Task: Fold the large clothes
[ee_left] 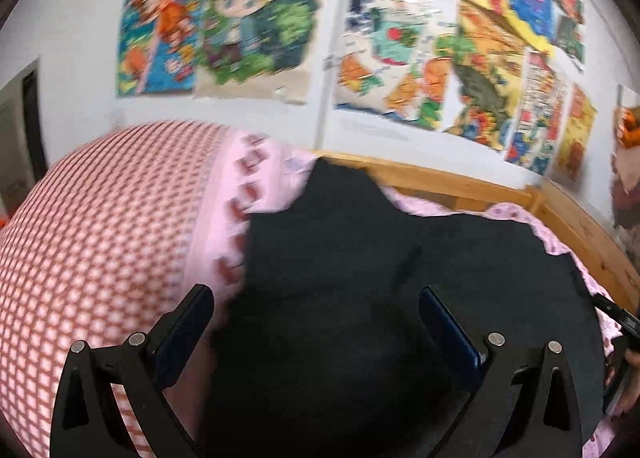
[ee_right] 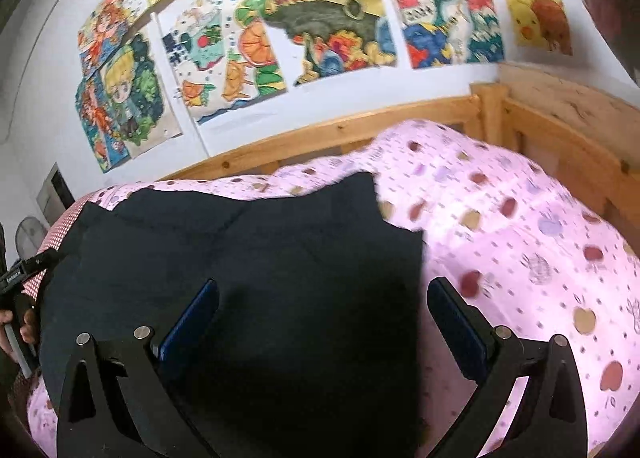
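I judge the fold barely begun, or between steps: the dark garment [ee_left: 400,278] lies spread on the bed, over the pink apple-print sheet [ee_right: 520,238], and it looks mostly flat, with one corner pointing up toward the wooden bed rail [ee_right: 340,126]. Whether a first fold is already in it I cannot tell; the cloth is too dark and blurred to show layers. My left tool [ee_left: 316,322] hangs over the garment's left edge with its jaws wide apart and nothing between them. My right tool [ee_right: 322,314] hovers over the right edge, jaws likewise spread and empty. So what is left, as I see it, is to take hold of the edges and bring them over

By count: one dark garment, two tools, one pink-checked cover [ee_left: 100,238] beside it on the left, one bed
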`<state>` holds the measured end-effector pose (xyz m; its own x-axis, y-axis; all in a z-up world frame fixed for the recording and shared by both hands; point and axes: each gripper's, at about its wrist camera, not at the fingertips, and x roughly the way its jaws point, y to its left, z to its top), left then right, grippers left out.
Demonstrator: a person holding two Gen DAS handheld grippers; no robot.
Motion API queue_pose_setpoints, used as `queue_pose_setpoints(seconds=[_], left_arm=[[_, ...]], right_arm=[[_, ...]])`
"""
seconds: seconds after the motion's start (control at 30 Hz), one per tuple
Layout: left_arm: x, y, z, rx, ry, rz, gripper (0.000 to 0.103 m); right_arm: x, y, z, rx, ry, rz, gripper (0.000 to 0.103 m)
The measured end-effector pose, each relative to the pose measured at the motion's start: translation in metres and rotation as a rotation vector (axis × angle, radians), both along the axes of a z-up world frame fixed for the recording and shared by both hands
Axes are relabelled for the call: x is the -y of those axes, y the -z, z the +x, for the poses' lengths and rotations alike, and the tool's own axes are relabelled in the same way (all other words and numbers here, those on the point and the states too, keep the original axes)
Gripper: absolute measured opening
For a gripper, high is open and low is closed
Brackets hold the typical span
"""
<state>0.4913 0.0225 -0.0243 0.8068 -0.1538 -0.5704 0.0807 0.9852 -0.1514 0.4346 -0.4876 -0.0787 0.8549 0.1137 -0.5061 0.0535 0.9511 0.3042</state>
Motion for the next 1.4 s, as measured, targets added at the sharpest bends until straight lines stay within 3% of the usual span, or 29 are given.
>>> queue_pose_setpoints(seconds=[0.13, 0.2, 0.33, 0.5, 0.8, 1.0, 1.17, 1.2, 1.4], left_arm=[[-0.03, 0.023, 0.009, -0.103, -0.02, -0.11, 0.103], [-0.036, 0.031, 0.009, -0.11, 0.003, -0.137, 0.103], [-0.029, 0.044, 0.013, -0.146, 0.081, -0.125, 0.103], [-0.03, 0.057, 0.019, -0.195, 0.144, -0.195, 0.103], [-0.026, 0.057, 0.014, -0.191, 0.2, -0.212, 0.103], [-0.021, 0.061, 0.015, -0.26, 0.3, -0.273, 0.103], [-0.015, 0.068, 0.014, -0.298, 0.317, -0.293, 0.103], [-0.014, 0.068, 0.012, -0.295, 0.317, -0.29, 0.101], [-0.014, 0.055, 0.0, -0.263, 0.253, -0.291, 0.063]], right_arm=[[0.016, 0.018, 0.005, -0.041, 0.005, 0.101, 0.101], [0.02, 0.028, 0.01, -0.07, -0.007, 0.14, 0.102], [0.021, 0.045, 0.016, -0.104, -0.038, 0.183, 0.102], [0.019, 0.06, 0.014, -0.106, -0.079, 0.228, 0.102], [0.006, 0.064, 0.012, -0.092, -0.268, 0.293, 0.102], [-0.009, 0.068, 0.012, -0.128, -0.4, 0.336, 0.102], [-0.018, 0.075, 0.014, -0.174, -0.393, 0.328, 0.102], [-0.02, 0.075, 0.013, -0.174, -0.387, 0.325, 0.102], [-0.029, 0.068, 0.009, -0.158, -0.362, 0.341, 0.097]])
